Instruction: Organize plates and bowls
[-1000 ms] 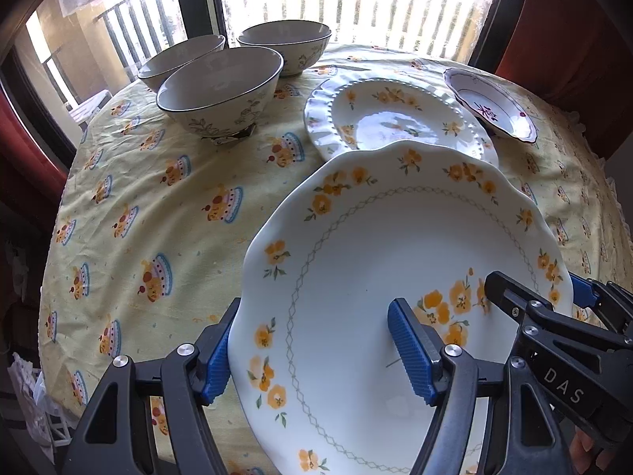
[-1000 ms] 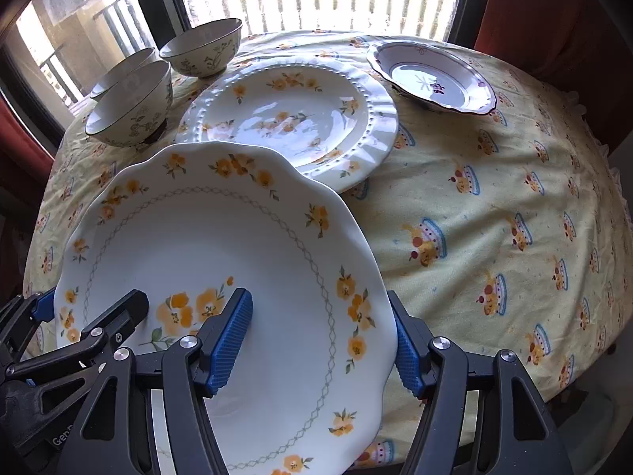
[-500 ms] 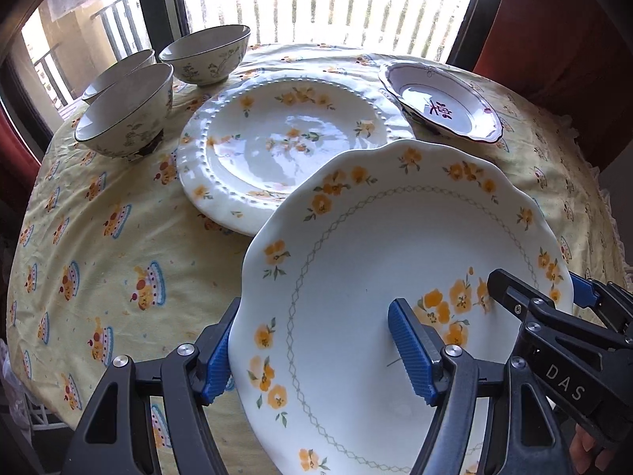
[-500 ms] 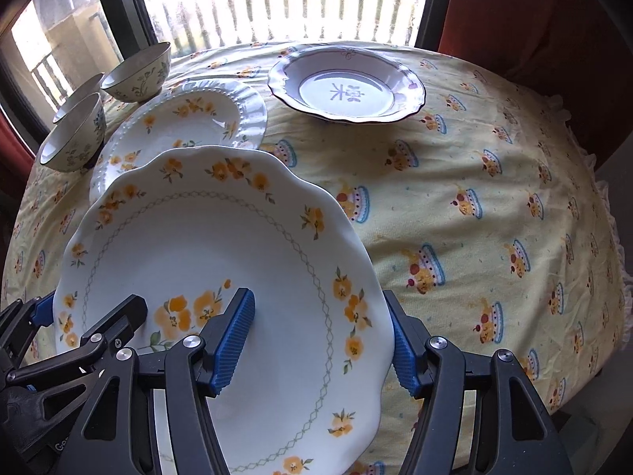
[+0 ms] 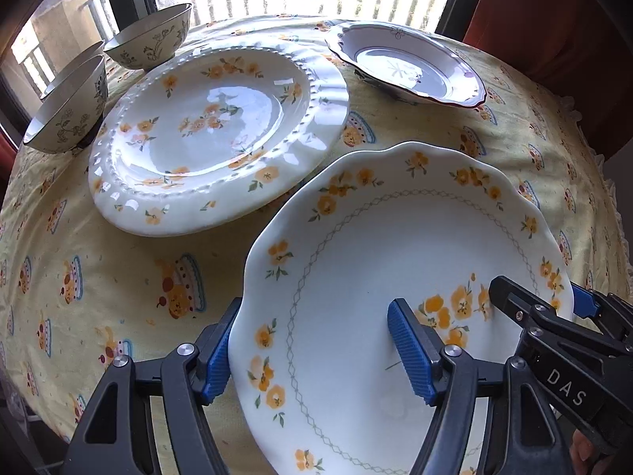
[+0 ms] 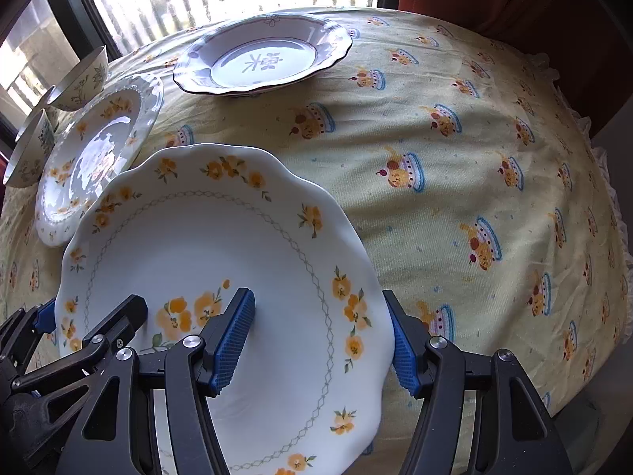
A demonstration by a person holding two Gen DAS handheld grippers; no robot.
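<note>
Both grippers hold one white scalloped plate with orange flowers (image 5: pixel 376 261) (image 6: pixel 221 237) above the table. My left gripper (image 5: pixel 316 352) is shut on its left rim. My right gripper (image 6: pixel 316 344) is shut on its right rim and also shows in the left wrist view (image 5: pixel 554 312). A white beaded-rim plate with orange flowers (image 5: pixel 213 134) (image 6: pixel 95 150) lies on the table ahead to the left. A purple-trimmed plate (image 5: pixel 407 67) (image 6: pixel 265 59) lies at the back. Three floral bowls (image 5: pixel 150 39) (image 6: pixel 79 79) stand at the far left.
The round table wears a yellow cloth with cupcake prints (image 6: pixel 455 178); its right half is bare cloth. A window with a railing is behind the table. Red curtains hang at the back right.
Both grippers and the held plate have moved to the right across the table. The bowls and the beaded plate now sit further left in view, and the purple-trimmed plate is nearer.
</note>
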